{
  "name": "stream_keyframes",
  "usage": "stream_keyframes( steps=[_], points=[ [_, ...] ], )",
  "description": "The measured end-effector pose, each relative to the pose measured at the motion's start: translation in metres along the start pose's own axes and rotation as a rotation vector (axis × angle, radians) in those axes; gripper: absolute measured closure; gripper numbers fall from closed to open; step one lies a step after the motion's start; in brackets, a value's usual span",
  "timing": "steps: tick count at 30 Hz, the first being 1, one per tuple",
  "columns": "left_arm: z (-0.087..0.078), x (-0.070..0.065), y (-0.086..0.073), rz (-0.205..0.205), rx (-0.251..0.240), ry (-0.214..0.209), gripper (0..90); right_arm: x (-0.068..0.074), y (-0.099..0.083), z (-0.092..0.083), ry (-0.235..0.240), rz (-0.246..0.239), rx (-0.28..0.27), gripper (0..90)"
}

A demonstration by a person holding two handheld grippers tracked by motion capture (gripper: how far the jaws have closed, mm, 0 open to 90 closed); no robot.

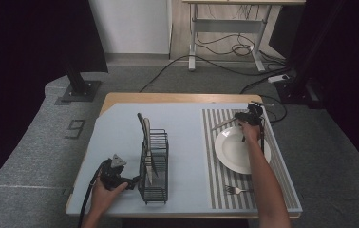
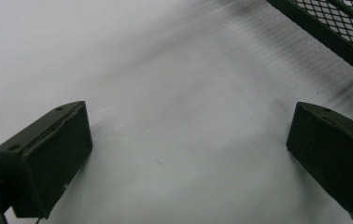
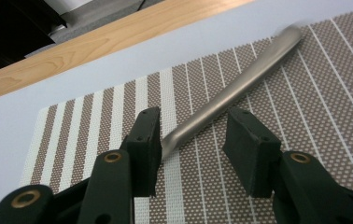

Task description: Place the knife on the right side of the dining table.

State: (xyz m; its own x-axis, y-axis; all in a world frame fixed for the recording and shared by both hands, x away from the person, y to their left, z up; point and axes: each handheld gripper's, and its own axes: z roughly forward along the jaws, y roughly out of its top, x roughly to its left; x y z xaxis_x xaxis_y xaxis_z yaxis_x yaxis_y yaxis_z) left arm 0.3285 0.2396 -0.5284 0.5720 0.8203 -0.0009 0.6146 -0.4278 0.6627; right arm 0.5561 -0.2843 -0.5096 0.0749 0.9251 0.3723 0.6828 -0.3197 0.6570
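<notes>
A silver piece of cutlery (image 3: 233,100) lies slanted on the striped placemat (image 3: 314,88), its far end blurred. The near end of its handle sits between the jaws of my right gripper (image 3: 191,128), close to one pad and clear of the other, so the gripper is open. In the high view this gripper (image 1: 244,117) is at the mat's far edge, just beyond the white plate (image 1: 234,151), with the cutlery (image 1: 222,124) reaching left from it. My left gripper (image 1: 131,182) rests low by the black wire rack (image 1: 154,190). Its jaws (image 2: 188,140) stand wide apart over bare mat.
Two long utensils (image 1: 145,135) stand in the rack. A fork (image 1: 237,190) lies on the placemat (image 1: 218,194) near the front edge. A corner of the rack's mesh (image 2: 338,28) is close beside the left gripper. The light blue table cover (image 1: 187,123) spreads between rack and placemat.
</notes>
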Motion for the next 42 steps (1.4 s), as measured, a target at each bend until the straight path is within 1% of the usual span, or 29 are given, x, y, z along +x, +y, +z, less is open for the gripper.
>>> stream_keyframes(
  steps=[2,4,7,8,10,11,12,13,14,15,16,17,18,19,20,21,23,26,28,30,31,32,33,35,36,38,39,41,42],
  points=[
    [0.000,0.000,0.000,0.000,0.000,0.000,0.0,0.000,0.000,0.000,-0.002,0.008,0.006,55.8],
    [0.000,0.000,0.000,0.000,0.000,0.000,0.0,-0.001,0.001,0.000,-0.003,0.026,0.011,55.0],
    [0.000,0.000,0.000,0.000,0.000,0.000,0.0,-0.001,0.002,-0.002,-0.016,0.014,0.009,52.6],
    [0.000,0.000,0.000,0.000,0.000,0.000,0.0,-0.003,0.004,-0.005,-0.020,-0.006,-0.012,52.0],
    [0.000,0.000,0.000,0.000,0.000,-0.001,0.0,-0.003,0.005,-0.007,-0.020,-0.007,-0.016,51.7],
    [0.000,0.000,0.000,0.000,0.000,-0.001,0.0,-0.005,0.008,-0.009,-0.009,-0.016,-0.022,51.5],
    [0.000,0.000,0.000,0.000,0.000,-0.001,0.0,-0.006,0.012,-0.011,0.003,-0.023,-0.015,50.3],
    [0.000,0.000,0.000,0.000,0.000,-0.001,0.0,-0.006,0.012,-0.011,0.003,-0.023,-0.015,50.3],
    [0.000,0.000,0.000,0.000,0.000,0.000,0.0,-0.004,0.017,-0.013,0.024,-0.040,-0.009,49.7],
    [0.000,0.000,0.000,0.000,0.001,-0.001,0.0,-0.003,0.019,-0.014,0.027,-0.053,-0.004,49.1],
    [0.000,0.000,0.000,0.000,0.001,-0.001,0.0,-0.003,0.019,-0.014,0.027,-0.053,-0.004,49.1],
    [0.000,0.000,0.000,0.000,0.001,0.000,0.0,-0.001,0.022,-0.014,0.028,-0.067,0.002,49.0],
    [0.000,0.000,0.000,-0.001,0.001,-0.001,0.0,0.004,0.027,-0.015,0.039,-0.093,0.008,48.6],
    [0.000,0.000,0.000,-0.001,0.001,-0.001,0.0,0.006,0.030,-0.014,0.046,-0.106,0.011,48.1],
    [0.000,0.000,0.000,-0.001,0.001,-0.001,0.0,0.008,0.032,-0.013,0.049,-0.111,0.022,47.7],
    [0.000,0.000,0.000,-0.001,0.001,-0.001,0.0,0.008,0.032,-0.013,0.049,-0.111,0.022,47.7],
    [0.000,0.000,0.000,0.000,0.002,-0.001,0.0,0.013,0.035,-0.007,0.059,-0.140,0.040,47.2],
    [0.000,0.000,0.000,-0.001,0.001,-0.001,0.0,0.017,0.039,0.001,0.061,-0.163,0.079,45.4],
    [0.000,0.000,0.000,-0.001,0.001,-0.002,0.0,0.019,0.041,0.007,0.060,-0.183,0.087,45.0],
    [0.000,0.000,0.000,-0.001,0.001,-0.001,0.0,0.021,0.043,0.012,0.056,-0.200,0.113,44.5],
    [0.000,0.000,0.000,-0.001,0.001,-0.001,0.0,0.024,0.045,0.017,0.043,-0.222,0.127,44.3],
    [0.000,0.000,0.000,-0.001,0.001,-0.001,0.0,0.024,0.045,0.017,0.043,-0.222,0.127,44.3],
    [0.000,0.000,0.000,-0.001,0.001,-0.001,0.0,0.025,0.045,0.021,0.039,-0.244,0.134,44.2],
    [0.000,0.000,0.000,0.000,0.001,-0.001,0.0,0.025,0.044,0.023,0.033,-0.253,0.137,44.1],
    [0.000,0.000,0.000,0.000,0.001,-0.001,0.0,0.023,0.042,0.030,0.018,-0.267,0.161,44.2],
    [0.000,0.000,0.000,-0.001,0.001,-0.001,0.0,0.021,0.040,0.034,-0.005,-0.280,0.171,44.5],
    [0.000,0.000,0.000,-0.001,0.001,-0.001,0.0,0.021,0.040,0.034,-0.005,-0.280,0.171,44.5],
    [0.000,0.000,0.000,-0.001,0.001,-0.001,0.0,0.018,0.039,0.040,-0.026,-0.298,0.181,44.6],
    [0.000,0.000,0.000,-0.001,0.001,-0.002,0.0,0.018,0.039,0.040,-0.026,-0.298,0.181,45.1]
  ],
)
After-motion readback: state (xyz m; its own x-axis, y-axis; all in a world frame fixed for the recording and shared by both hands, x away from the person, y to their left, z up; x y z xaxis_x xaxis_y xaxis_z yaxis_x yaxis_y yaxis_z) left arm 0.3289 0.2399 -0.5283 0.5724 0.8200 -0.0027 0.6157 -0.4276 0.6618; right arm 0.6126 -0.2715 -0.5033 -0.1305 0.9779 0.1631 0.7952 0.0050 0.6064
